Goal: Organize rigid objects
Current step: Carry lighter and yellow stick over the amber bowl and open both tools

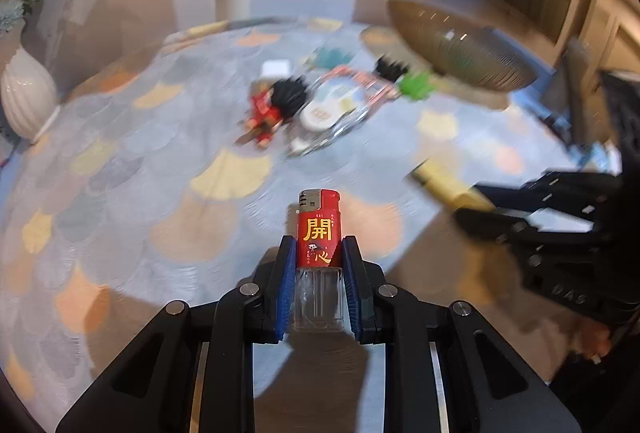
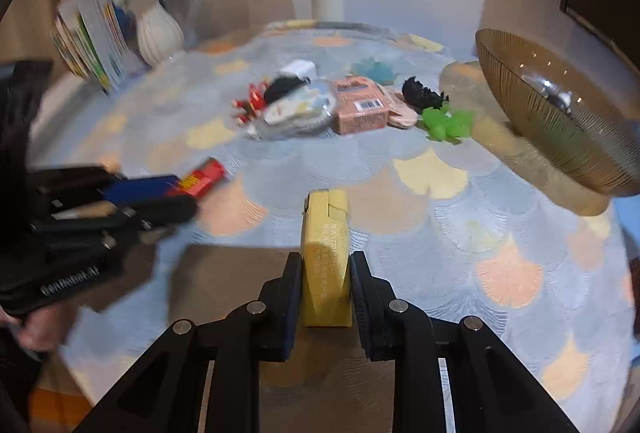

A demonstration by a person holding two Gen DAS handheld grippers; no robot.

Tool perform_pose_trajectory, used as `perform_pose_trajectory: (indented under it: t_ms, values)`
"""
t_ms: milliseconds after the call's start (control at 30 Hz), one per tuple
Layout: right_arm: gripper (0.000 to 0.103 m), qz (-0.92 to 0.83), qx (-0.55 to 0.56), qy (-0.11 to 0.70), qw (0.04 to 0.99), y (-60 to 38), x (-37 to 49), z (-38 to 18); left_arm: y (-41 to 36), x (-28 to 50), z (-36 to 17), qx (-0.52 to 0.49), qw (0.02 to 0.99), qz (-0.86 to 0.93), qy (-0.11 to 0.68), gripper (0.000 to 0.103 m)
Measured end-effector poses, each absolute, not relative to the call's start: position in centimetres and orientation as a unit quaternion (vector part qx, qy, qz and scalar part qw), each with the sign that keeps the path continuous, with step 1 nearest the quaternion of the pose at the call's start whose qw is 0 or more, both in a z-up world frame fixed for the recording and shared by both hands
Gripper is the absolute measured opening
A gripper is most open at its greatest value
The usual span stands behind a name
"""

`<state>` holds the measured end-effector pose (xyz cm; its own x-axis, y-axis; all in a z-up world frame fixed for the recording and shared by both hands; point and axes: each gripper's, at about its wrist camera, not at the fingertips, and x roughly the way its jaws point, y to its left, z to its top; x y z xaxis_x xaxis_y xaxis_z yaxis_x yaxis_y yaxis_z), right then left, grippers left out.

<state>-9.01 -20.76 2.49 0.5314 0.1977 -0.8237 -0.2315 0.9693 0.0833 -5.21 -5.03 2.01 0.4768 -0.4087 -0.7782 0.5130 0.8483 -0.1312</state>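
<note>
Gripping a red lighter [image 1: 319,233], your left hand-held gripper [image 1: 319,261] has its blue pads clamped on the lower body, with the metal cap pointing away from you, above the patterned surface [image 1: 120,161]. Left wrist view: the right hand-held gripper [image 1: 472,209] is at the right with a yellow lighter [image 1: 444,185]; a blurred pile of small items sits mid-surface, an amber ribbed bowl [image 1: 460,45] beyond it.

Right wrist view: your right hand-held gripper [image 2: 326,273] is clamped on the yellow lighter [image 2: 326,245], held off the surface [image 2: 440,233]. A green toy [image 2: 446,123] lies just beside the bowl [image 2: 560,113]; a pink box [image 2: 360,109] sits in the pile; a white vase [image 2: 158,31] stands far left.
</note>
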Motion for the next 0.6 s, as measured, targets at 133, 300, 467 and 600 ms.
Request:
perform_pose_trajectory:
  t_ms: [133, 300, 467, 600]
  values:
    - [0.023, 0.12, 0.011, 0.446, 0.887, -22.5, -9.0, 4.8, -6.5, -5.2, 4.0, 0.053, 0.86, -0.287, 0.419, 0.02]
    - [0.022, 0.087, 0.045, 0.413, 0.905, -26.4, -8.9, 8.0, -10.0, -4.5, 6.6, 0.073, 0.863, -0.309, 0.394, 0.02]
    - [0.022, 0.046, 0.077, 0.394, 0.915, -31.9, -8.6, 10.7, -13.8, -3.4, 9.2, 0.079, 0.863, -0.335, 0.369, 0.02]
    - [0.022, 0.013, 0.092, 0.355, 0.93, -36.0, -8.8, 14.1, -16.5, -2.4, 11.0, 0.078, 0.862, -0.351, 0.356, 0.02]
